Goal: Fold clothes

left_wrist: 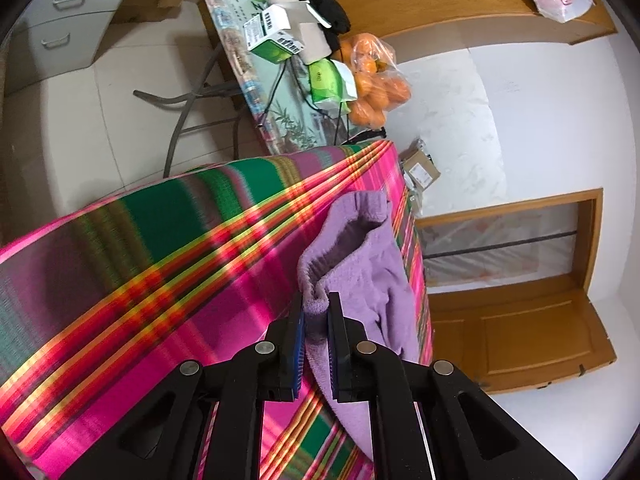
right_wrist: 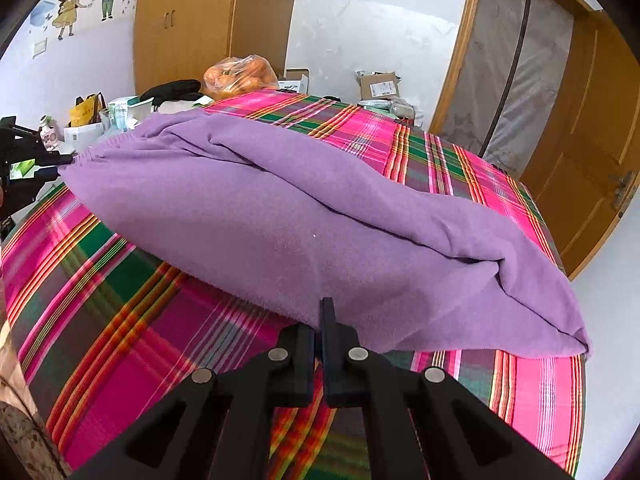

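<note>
Grippers, left and right, pinch purple garment; striped cloth beneath

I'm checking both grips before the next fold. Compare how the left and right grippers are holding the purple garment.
The left gripper clamps a bunched, elastic-looking hem of the purple garment, with fabric visibly between its fingers. The right gripper is shut at a flat near edge; how much fabric it holds is unclear. The left end is lifted clear of the plaid cloth; the right edge sits low. Both are black two-finger grippers.
</note>
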Action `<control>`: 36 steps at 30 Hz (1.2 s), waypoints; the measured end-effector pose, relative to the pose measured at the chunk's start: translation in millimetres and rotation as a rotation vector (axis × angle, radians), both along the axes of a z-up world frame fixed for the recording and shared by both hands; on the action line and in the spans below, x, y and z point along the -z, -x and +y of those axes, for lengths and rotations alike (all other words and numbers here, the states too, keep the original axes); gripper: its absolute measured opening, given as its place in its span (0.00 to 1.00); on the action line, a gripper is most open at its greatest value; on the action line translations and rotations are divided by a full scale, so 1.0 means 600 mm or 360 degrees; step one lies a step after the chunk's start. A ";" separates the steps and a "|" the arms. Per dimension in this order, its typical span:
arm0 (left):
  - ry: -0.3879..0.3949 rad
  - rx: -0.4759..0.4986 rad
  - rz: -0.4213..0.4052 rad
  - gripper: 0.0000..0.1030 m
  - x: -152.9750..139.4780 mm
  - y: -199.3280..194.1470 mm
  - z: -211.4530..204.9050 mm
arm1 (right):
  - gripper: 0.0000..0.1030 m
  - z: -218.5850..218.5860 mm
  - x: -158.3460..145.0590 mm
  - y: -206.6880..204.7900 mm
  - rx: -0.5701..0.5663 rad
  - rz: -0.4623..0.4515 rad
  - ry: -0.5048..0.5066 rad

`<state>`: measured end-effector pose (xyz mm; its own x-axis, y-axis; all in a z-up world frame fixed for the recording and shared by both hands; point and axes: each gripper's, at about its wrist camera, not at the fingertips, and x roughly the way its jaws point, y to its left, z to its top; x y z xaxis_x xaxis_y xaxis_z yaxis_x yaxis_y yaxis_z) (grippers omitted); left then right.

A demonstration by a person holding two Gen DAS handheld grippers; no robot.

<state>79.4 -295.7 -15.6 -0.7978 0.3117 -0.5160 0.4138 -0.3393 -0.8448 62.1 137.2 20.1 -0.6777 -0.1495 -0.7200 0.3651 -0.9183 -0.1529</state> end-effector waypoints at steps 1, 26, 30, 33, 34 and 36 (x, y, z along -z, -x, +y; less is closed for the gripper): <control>0.0003 0.0002 -0.0001 0.10 0.000 -0.006 0.000 | 0.02 0.000 0.000 -0.005 -0.0001 0.0000 -0.0001; 0.0056 0.0000 -0.0056 0.10 0.006 -0.085 0.003 | 0.02 0.007 0.019 -0.099 -0.0005 -0.0069 0.0041; 0.0044 -0.0012 -0.0075 0.10 0.012 -0.093 0.002 | 0.02 0.012 0.022 -0.106 -0.0014 -0.0075 0.0044; 0.0045 -0.0019 -0.0084 0.10 0.013 -0.095 0.003 | 0.02 0.018 0.024 -0.103 -0.0007 -0.0080 0.0064; 0.0046 -0.0021 -0.0087 0.10 0.013 -0.096 0.004 | 0.04 0.022 0.024 -0.101 0.0000 -0.0084 0.0080; 0.0043 -0.0022 -0.0086 0.10 0.012 -0.097 0.005 | 0.07 0.031 0.023 -0.097 0.0008 -0.0103 0.0125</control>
